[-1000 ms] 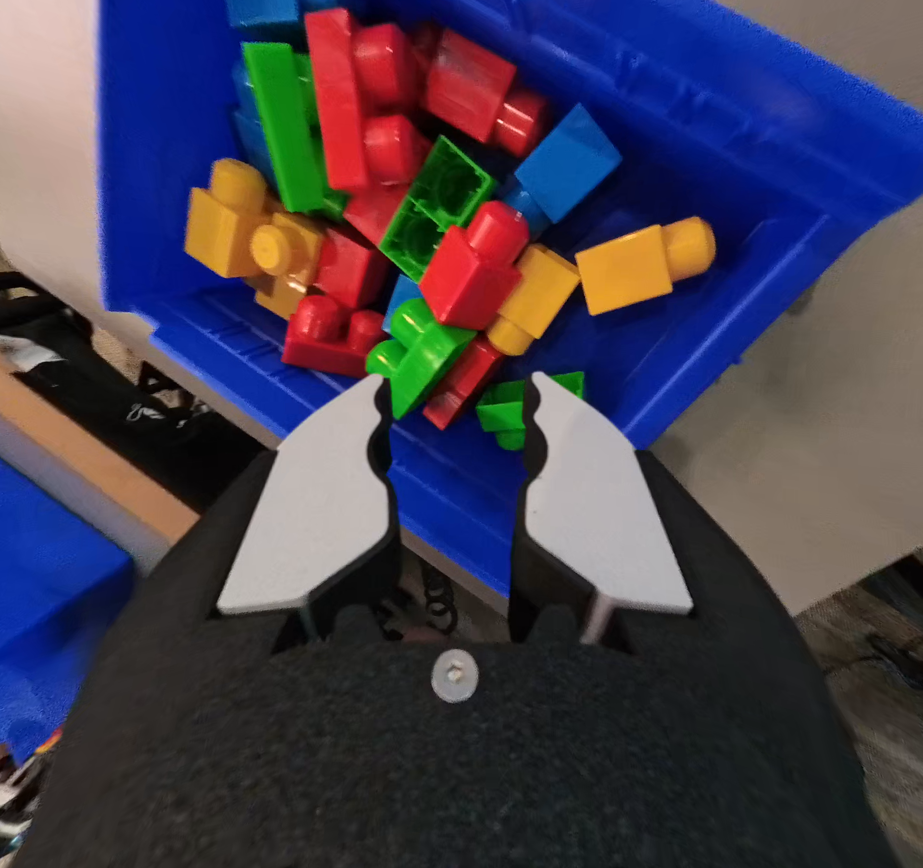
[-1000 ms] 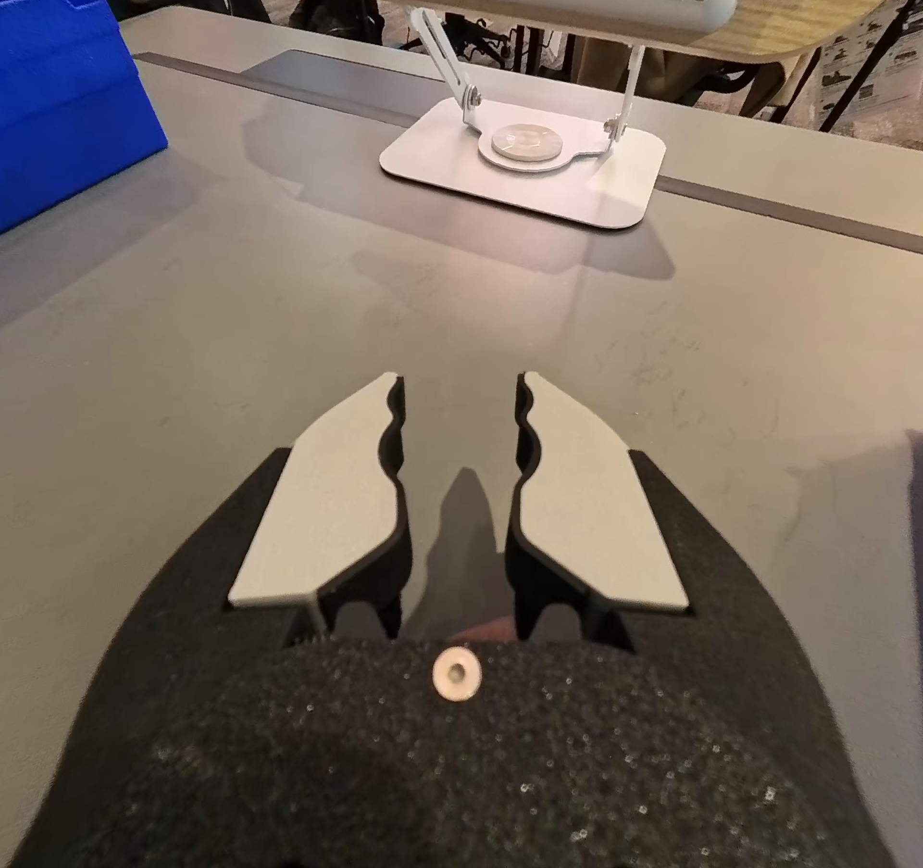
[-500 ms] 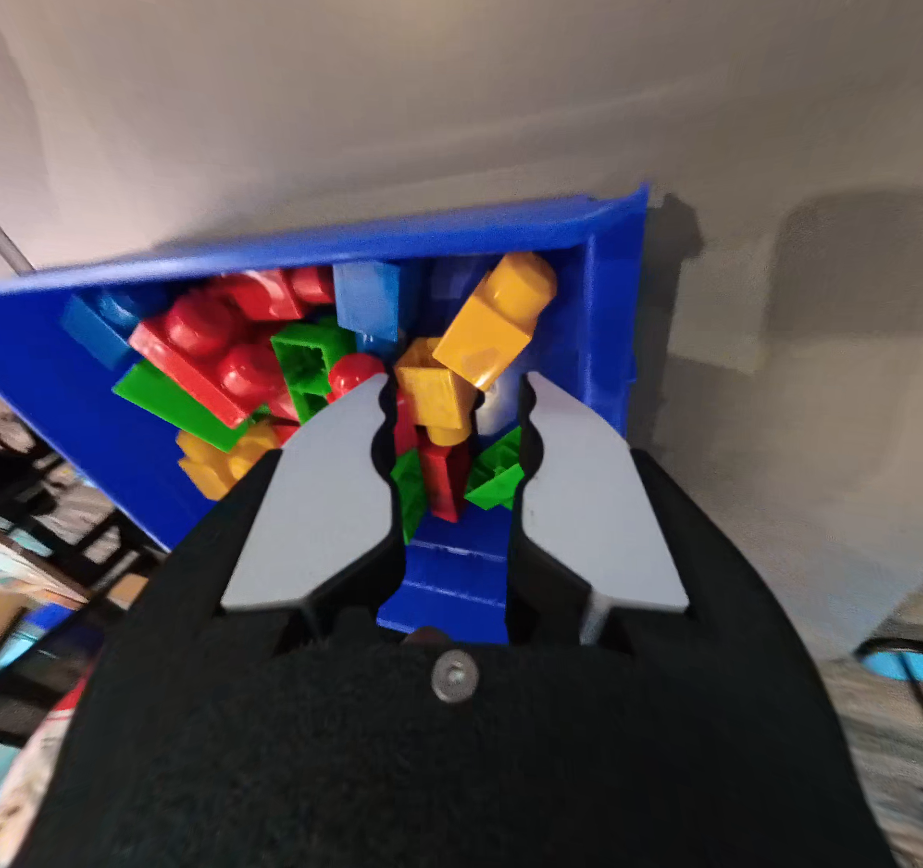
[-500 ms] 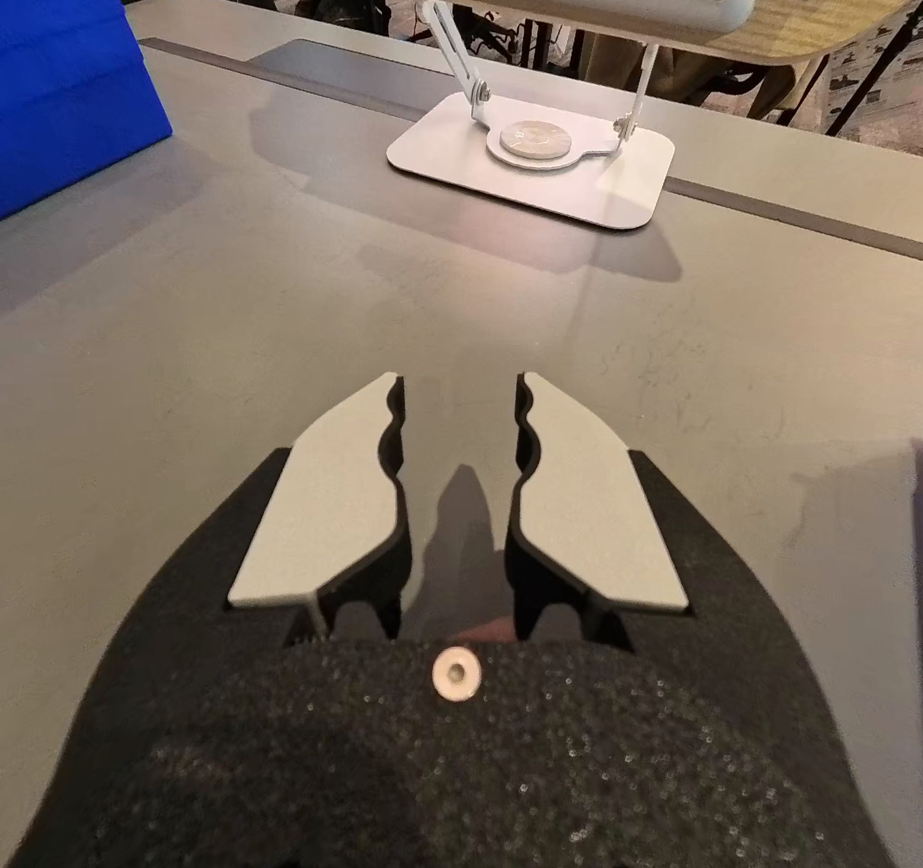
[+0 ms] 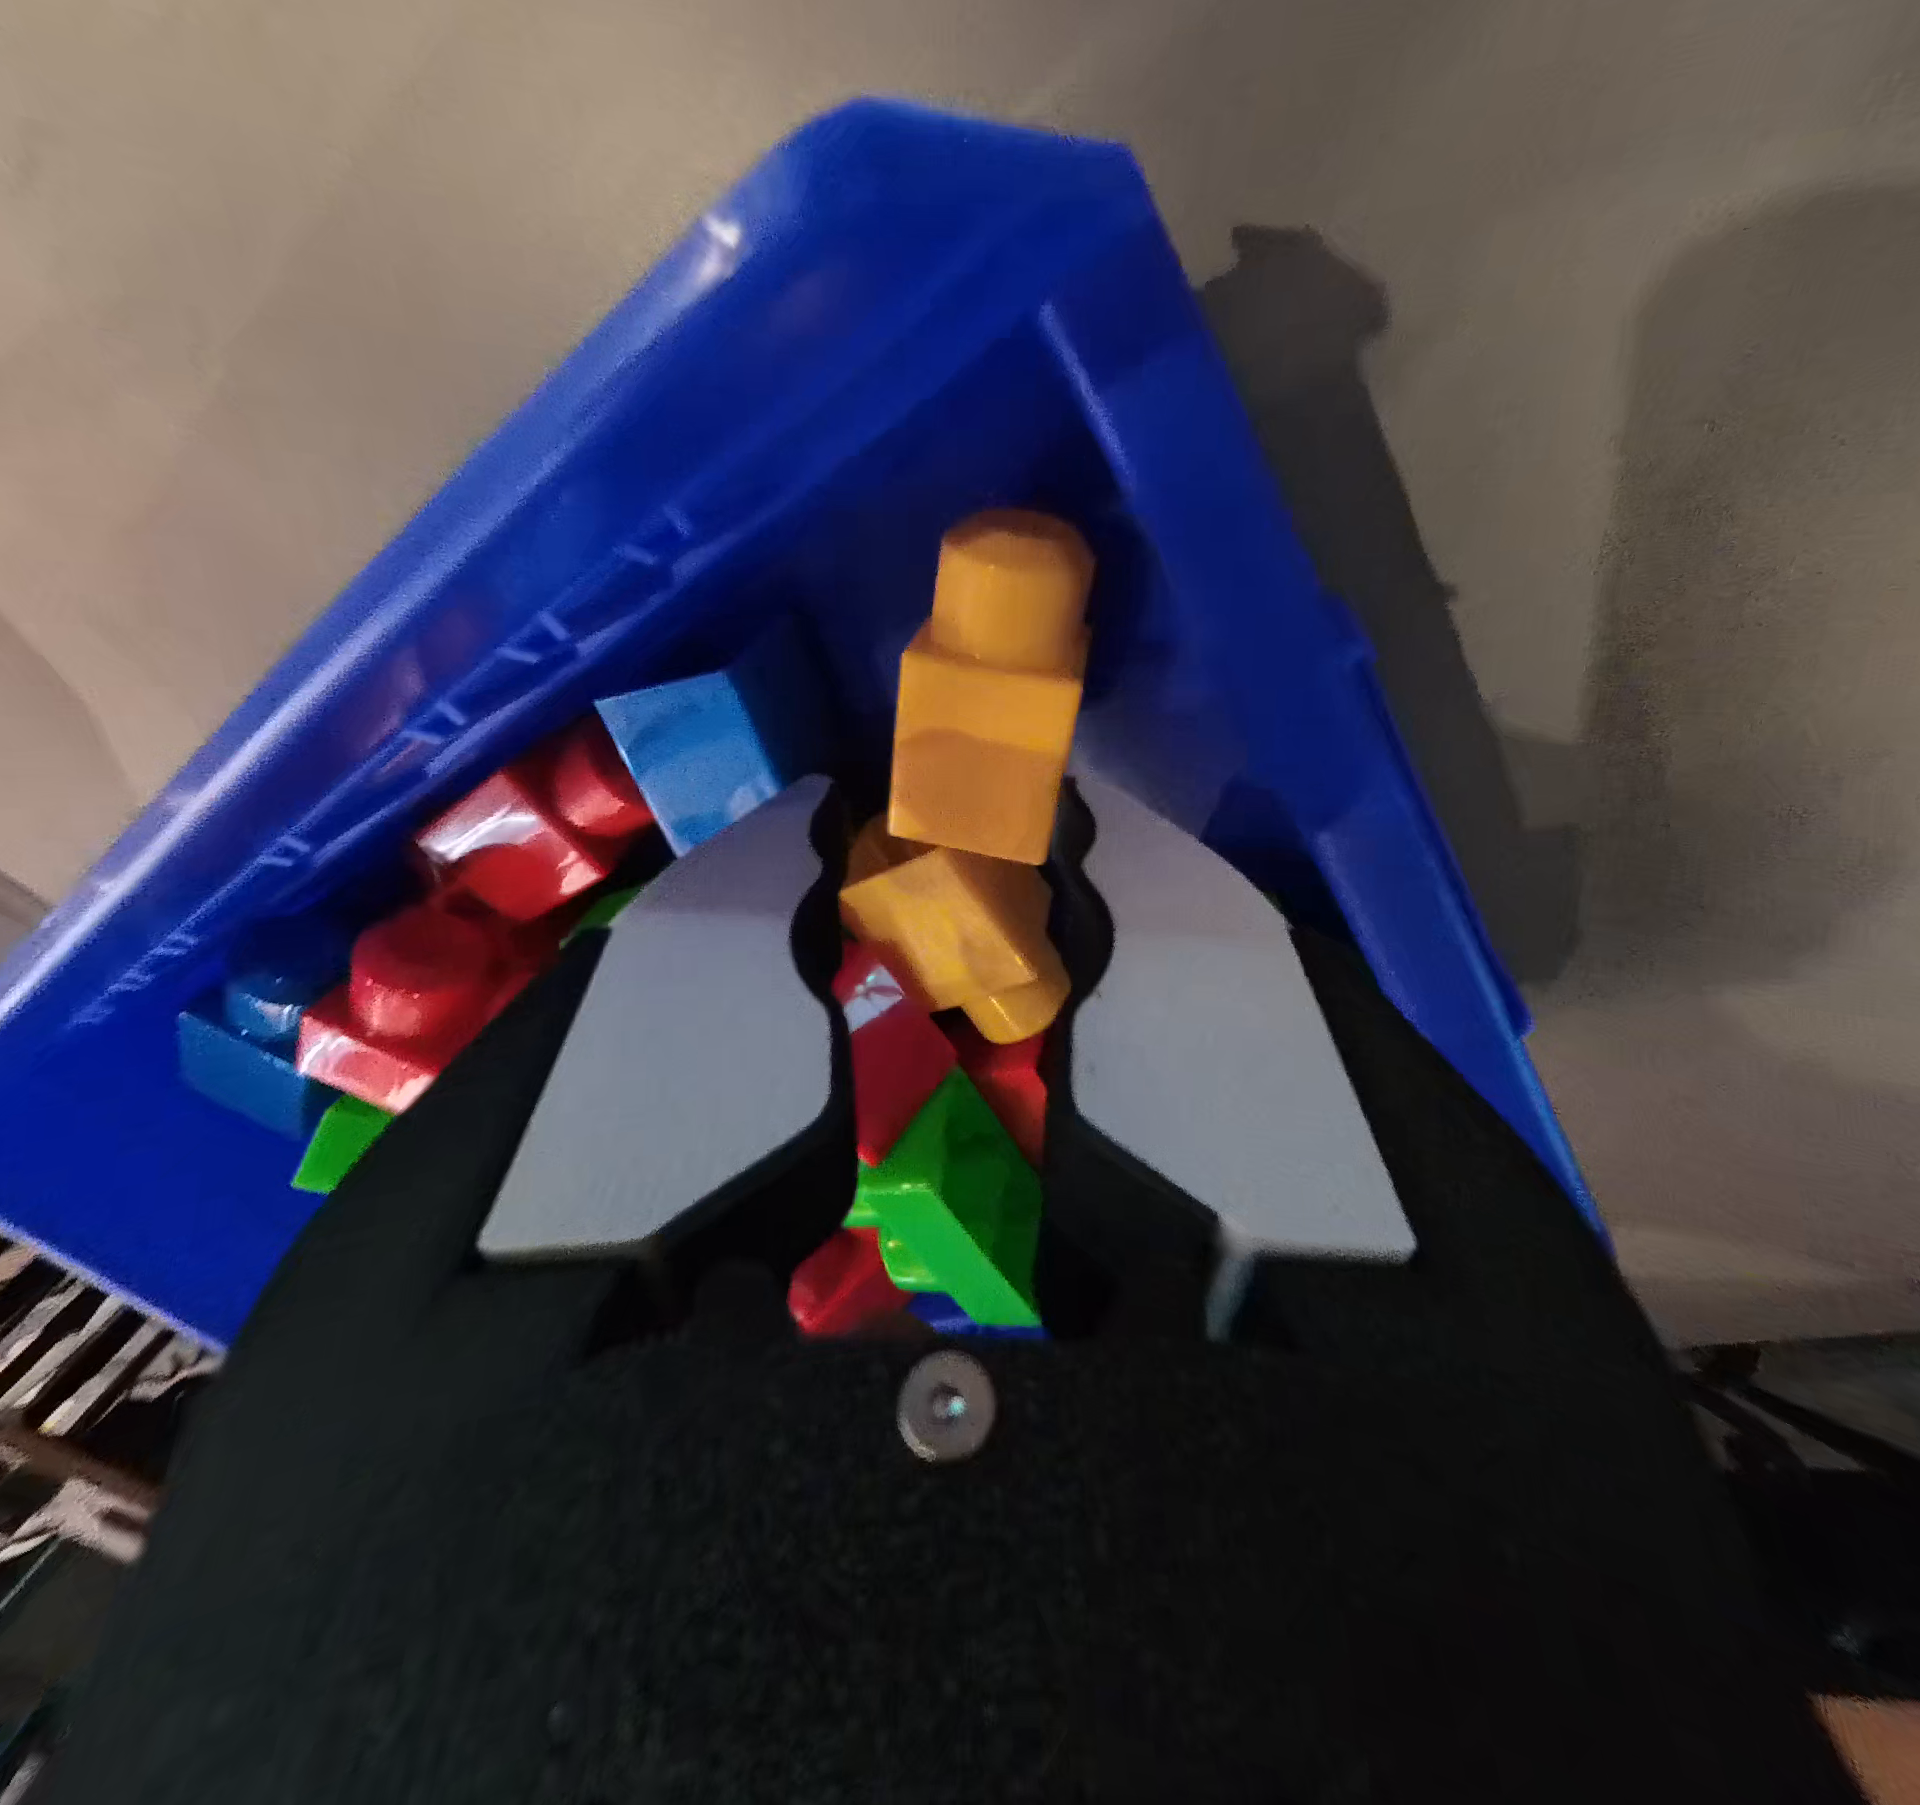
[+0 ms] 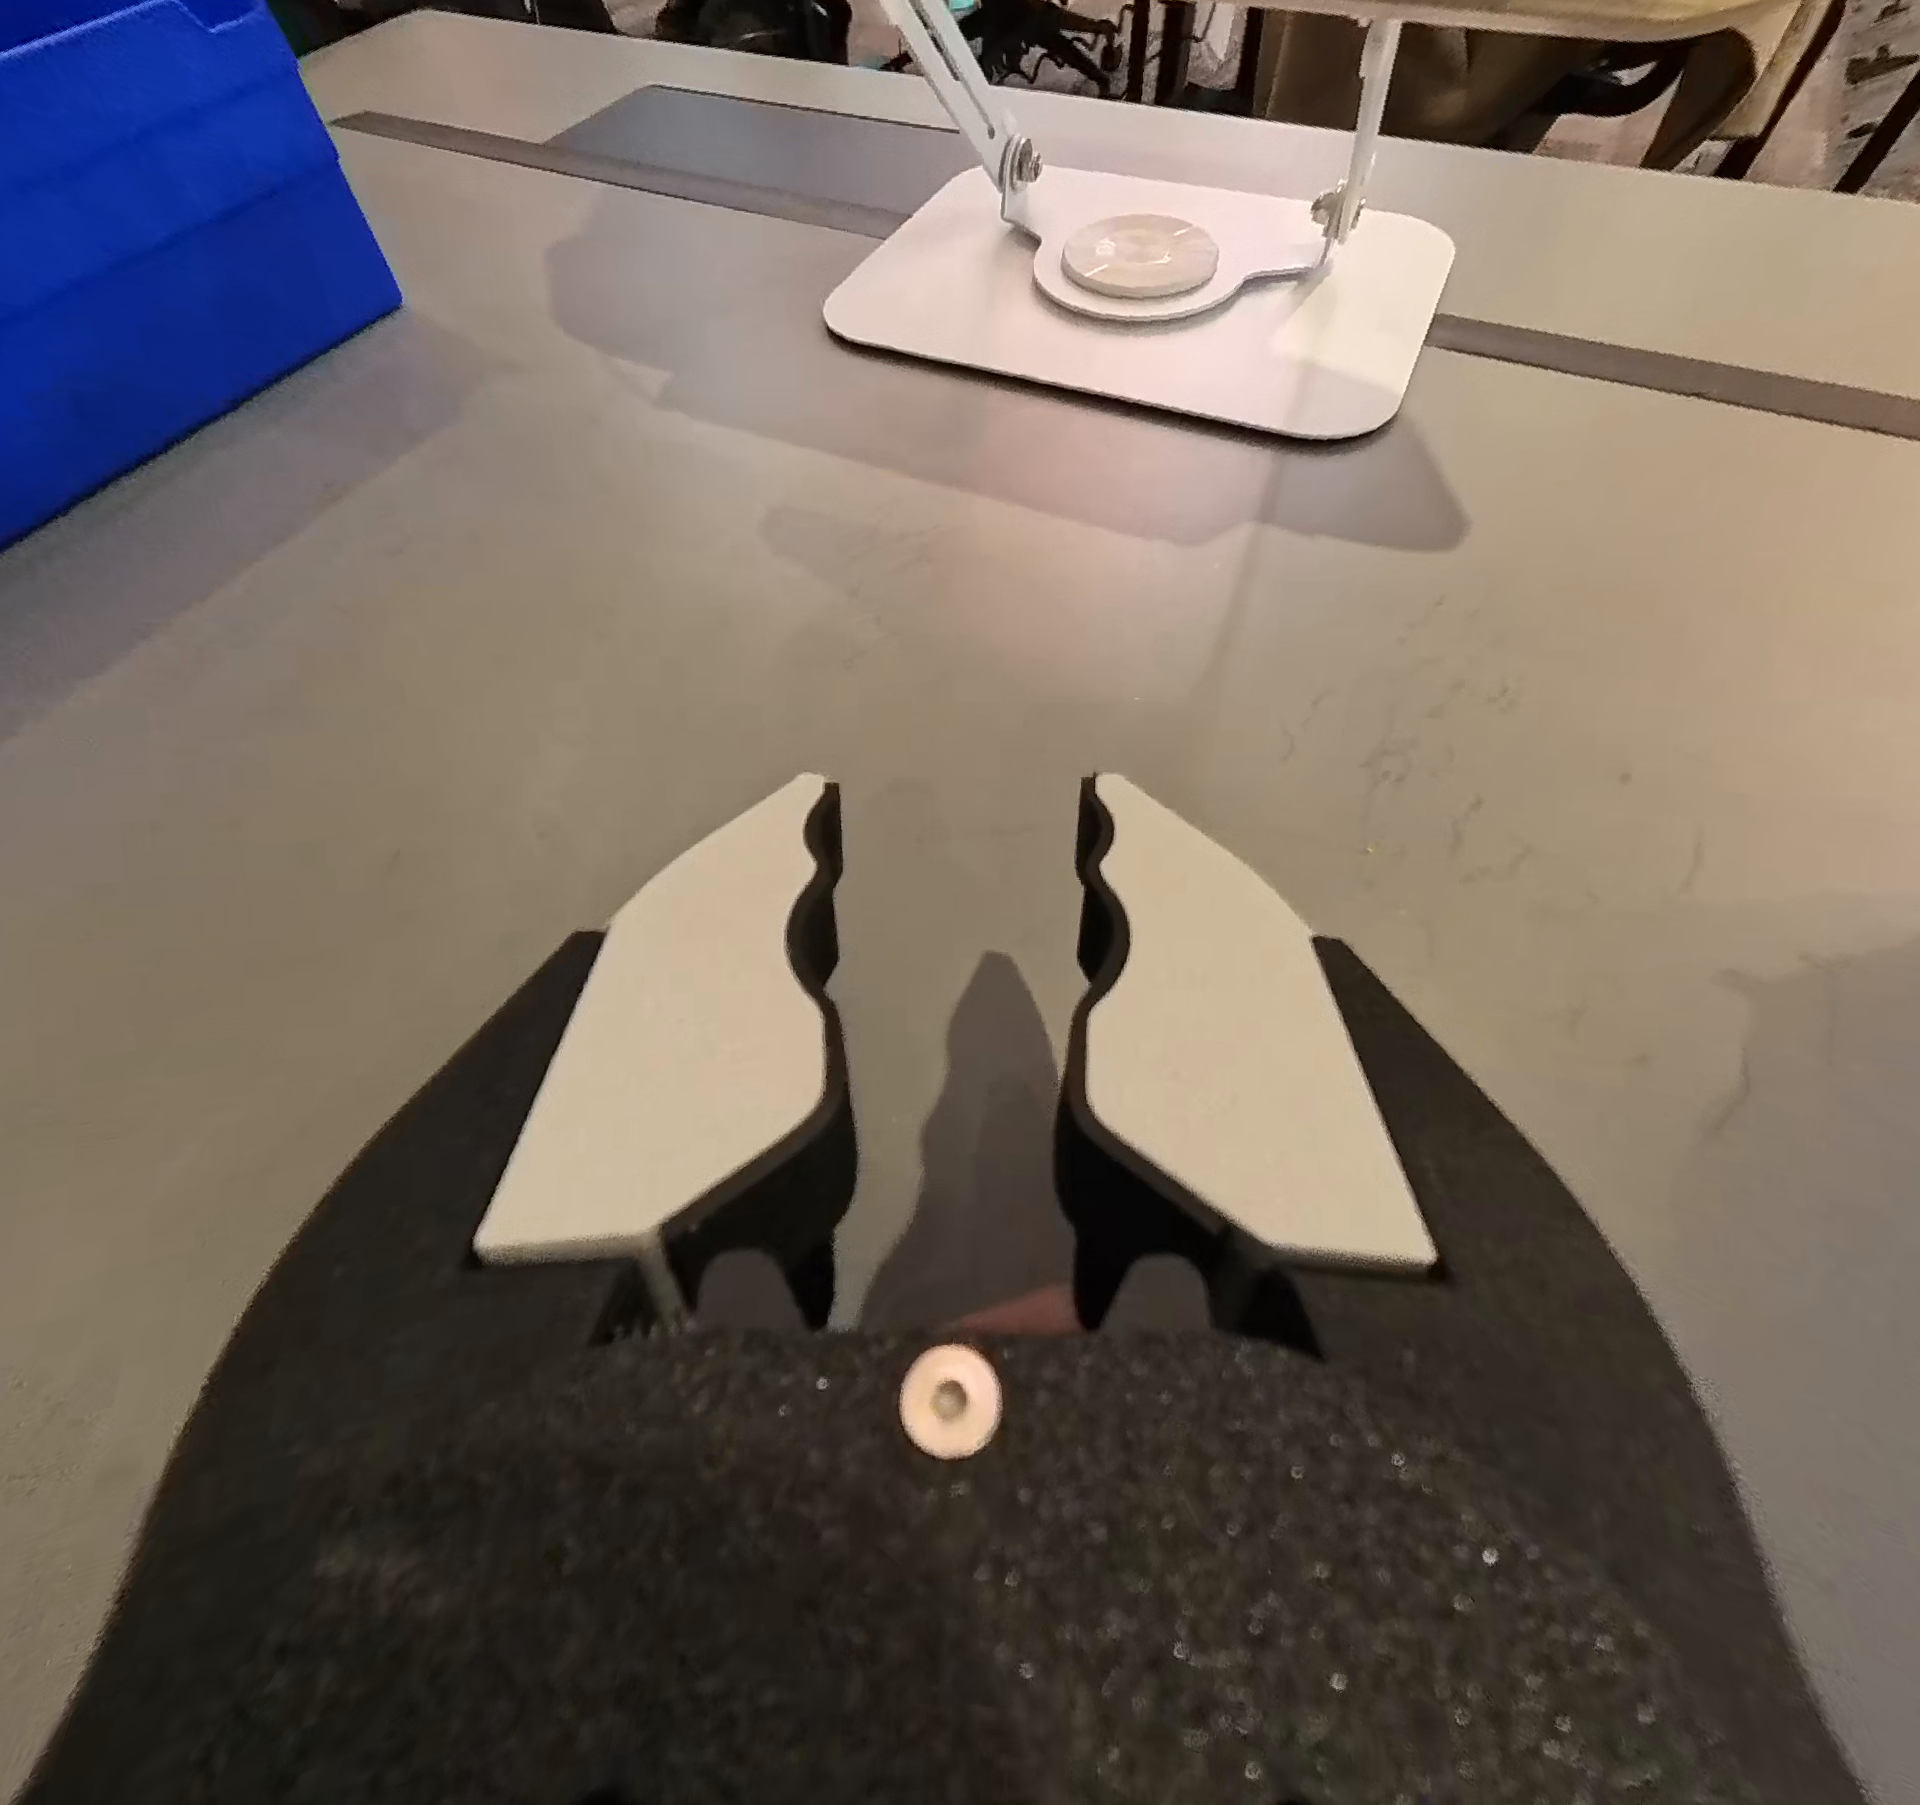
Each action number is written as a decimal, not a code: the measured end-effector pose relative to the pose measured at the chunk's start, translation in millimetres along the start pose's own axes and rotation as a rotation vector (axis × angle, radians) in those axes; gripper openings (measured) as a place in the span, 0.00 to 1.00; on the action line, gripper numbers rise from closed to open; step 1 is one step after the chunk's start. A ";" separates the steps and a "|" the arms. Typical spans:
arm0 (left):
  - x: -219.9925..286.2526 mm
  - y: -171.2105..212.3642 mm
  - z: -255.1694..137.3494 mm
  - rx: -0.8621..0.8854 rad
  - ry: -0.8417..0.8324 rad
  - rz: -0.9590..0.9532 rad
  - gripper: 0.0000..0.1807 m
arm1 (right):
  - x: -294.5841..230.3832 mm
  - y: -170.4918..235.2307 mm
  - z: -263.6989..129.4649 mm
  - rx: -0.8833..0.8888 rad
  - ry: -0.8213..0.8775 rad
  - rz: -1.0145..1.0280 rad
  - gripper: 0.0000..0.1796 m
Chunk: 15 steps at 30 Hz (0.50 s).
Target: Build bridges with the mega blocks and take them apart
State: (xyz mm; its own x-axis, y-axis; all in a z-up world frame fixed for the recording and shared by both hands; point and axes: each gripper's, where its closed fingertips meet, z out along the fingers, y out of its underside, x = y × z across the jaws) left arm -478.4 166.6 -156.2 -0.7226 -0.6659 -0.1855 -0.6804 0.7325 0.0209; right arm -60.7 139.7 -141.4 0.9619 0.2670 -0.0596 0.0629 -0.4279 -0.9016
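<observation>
Since a second ago the left tongs (image 5: 948,825) have swung over the blue plastic bin (image 5: 665,550), now reaching inside with jaws apart around the jumbled red, green, blue and yellow plastic mega blocks (image 5: 977,747) (nothing visibly clamped). Right tongs (image 6: 956,799) hover apart over the bare grey worktop (image 6: 520,716), near a white metal stand (image 6: 1143,321).

Ahead of the left claw (image 5: 948,799), the blue bin (image 5: 644,550) and its blocks (image 5: 982,716) look like smooth plastic, the red ones (image 5: 416,997) glossiest. Each claw has matt grey finger plates (black, grainy foam-like body behind). Beyond the right claw (image 6: 956,789), the table (image 6: 520,716) is smooth, faintly sheened grey, with a brushed-metal stand (image 6: 1143,321).
</observation>
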 end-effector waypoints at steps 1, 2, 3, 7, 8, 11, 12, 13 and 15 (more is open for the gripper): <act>-0.6 -0.3 1.4 0.011 0.015 0.011 0.21 | -0.1 0.2 0.1 -0.001 -0.003 0.002 0.24; -1.2 -0.8 2.6 0.020 0.027 0.024 0.21 | -0.3 0.1 0.2 -0.001 -0.004 0.003 0.24; -0.4 -0.7 4.0 0.022 0.047 0.034 0.20 | -0.2 0.0 0.1 -0.001 -0.005 0.003 0.24; 4.7 -4.4 15.7 0.024 0.132 0.057 0.21 | -0.8 1.0 1.0 -0.010 -0.007 0.000 0.25; 8.3 -3.1 21.8 0.007 0.163 0.070 0.22 | -0.9 1.4 1.4 -0.013 -0.009 0.000 0.25; 13.3 6.3 30.4 -0.071 0.208 0.137 0.20 | -1.0 1.9 1.9 -0.018 -0.017 0.008 0.25; 17.3 6.3 28.5 -0.082 0.253 0.084 0.20 | -0.7 1.5 1.6 -0.015 -0.020 0.014 0.25; 20.2 5.6 28.1 -0.076 0.260 0.059 0.20 | -0.6 1.0 1.0 -0.010 -0.024 0.019 0.25; 22.2 13.4 26.3 -0.113 0.225 0.061 0.20 | -0.7 0.8 0.8 -0.008 -0.028 0.023 0.25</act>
State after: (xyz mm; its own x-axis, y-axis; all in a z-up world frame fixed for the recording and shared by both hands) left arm -500.4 165.4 -185.9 -0.7630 -0.6450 0.0421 -0.6350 0.7602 0.1375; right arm -61.6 139.8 -142.3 0.9553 0.2809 -0.0927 0.0427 -0.4410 -0.8965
